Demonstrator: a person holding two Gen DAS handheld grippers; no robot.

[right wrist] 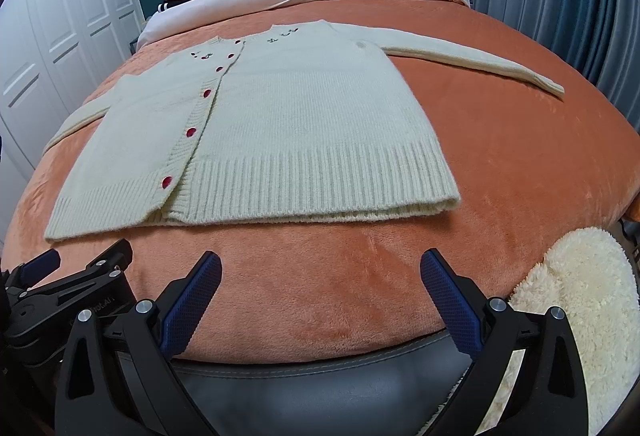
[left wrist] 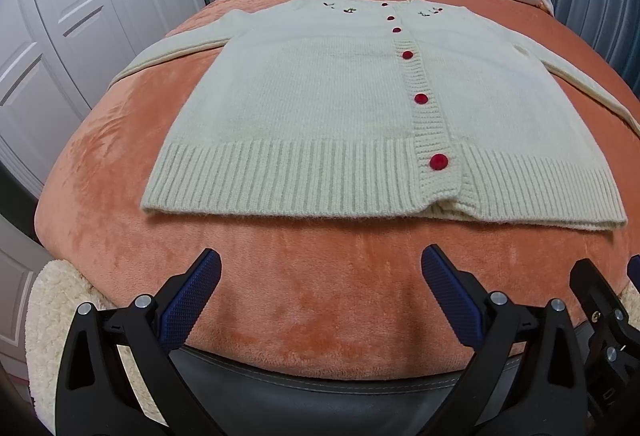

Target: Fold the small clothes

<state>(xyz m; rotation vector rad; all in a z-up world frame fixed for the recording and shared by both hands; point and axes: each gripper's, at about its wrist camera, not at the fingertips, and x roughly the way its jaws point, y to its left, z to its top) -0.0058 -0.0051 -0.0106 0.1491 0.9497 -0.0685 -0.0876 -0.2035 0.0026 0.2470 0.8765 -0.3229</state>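
The cream cardigan (left wrist: 320, 108) is laid flat on the bed (left wrist: 320, 300), hem nearest, long axis running away from both grippers; the left gripper (left wrist: 320, 268) and right gripper (right wrist: 320, 268) are held wide, empty, just short of the hem, equally near

The left gripper (left wrist: 320, 264) has two black plastic fingers, each ending in a dark blue pad (left wrist: 192, 300) with a fine knurled texture. Behind each pad sit two round silver bolt heads (left wrist: 145, 301), and the black frame below them has triangular cut-outs. The right gripper (right wrist: 320, 264) is built the same: black angular frame, blue textured pads (right wrist: 450, 300), silver bolts (right wrist: 497, 304) at the pivots. Seen at the left of the right view, the other gripper's black body carries small silver screws and faint grey lettering too blurred to read.
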